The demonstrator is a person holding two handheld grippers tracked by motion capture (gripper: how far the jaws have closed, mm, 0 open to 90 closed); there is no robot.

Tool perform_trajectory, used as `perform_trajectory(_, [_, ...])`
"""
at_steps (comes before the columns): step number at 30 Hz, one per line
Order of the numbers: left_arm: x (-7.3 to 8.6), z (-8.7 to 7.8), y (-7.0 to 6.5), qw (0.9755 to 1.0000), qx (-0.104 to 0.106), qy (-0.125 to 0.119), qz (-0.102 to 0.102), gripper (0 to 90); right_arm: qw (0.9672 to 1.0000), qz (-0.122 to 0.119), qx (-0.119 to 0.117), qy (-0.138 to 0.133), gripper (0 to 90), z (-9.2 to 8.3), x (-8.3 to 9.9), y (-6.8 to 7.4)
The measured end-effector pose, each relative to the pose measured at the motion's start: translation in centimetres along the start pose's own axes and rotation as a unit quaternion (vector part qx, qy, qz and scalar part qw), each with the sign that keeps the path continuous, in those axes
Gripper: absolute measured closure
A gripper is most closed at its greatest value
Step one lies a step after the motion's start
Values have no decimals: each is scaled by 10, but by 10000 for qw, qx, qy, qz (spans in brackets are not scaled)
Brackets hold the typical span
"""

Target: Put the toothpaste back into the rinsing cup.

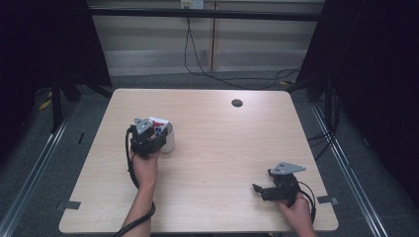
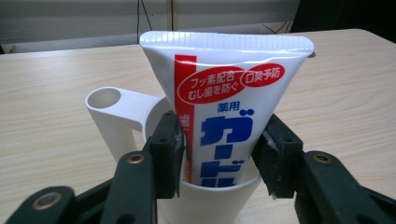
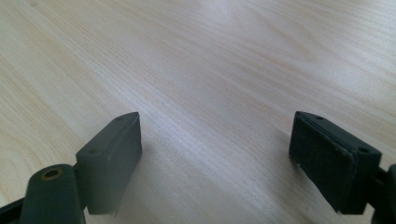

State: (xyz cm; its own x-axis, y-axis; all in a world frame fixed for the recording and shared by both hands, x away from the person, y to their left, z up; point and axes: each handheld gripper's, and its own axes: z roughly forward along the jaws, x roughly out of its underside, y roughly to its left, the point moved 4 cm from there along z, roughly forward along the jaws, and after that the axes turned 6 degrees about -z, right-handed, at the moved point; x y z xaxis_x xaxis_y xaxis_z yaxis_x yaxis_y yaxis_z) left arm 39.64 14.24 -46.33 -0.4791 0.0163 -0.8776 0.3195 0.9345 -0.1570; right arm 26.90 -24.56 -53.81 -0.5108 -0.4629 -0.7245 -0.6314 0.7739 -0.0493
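A white toothpaste tube [image 2: 224, 98] with red and blue print stands upright, crimped end up, in a white cup [image 2: 116, 109] with a side handle. In the high view the cup [image 1: 169, 142] sits on the left half of the wooden table [image 1: 222, 138], the tube [image 1: 159, 124] poking out of it. My left gripper [image 2: 219, 154] straddles the tube just above the cup's rim, its pads close beside the tube's edges without squeezing it. It reaches over the cup [image 1: 157, 131] from the near side. My right gripper [image 1: 259, 191] rests low at the near right, open, with bare wood between its jaws [image 3: 215, 149].
A dark round cable hole [image 1: 237, 102] lies in the tabletop at the far right of centre. Black curtains and stands flank the table, and cables trail on the floor behind it.
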Motion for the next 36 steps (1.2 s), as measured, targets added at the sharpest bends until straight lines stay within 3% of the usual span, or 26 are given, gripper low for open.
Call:
perform_trajectory(16, [-2,-2,-1,9998,-93,-116,136,374,10000,0,0,-1,166,0,0,0])
perform_trajectory(29, [-13,-8,-1,9995,-108,-195,233,347,10000,-15,-2,-10,166,0,0,0])
perform_trajectory(36, [-16,-11,0,9996,6,-234,167,268,10000,-4,-1,-1,166,0,0,0])
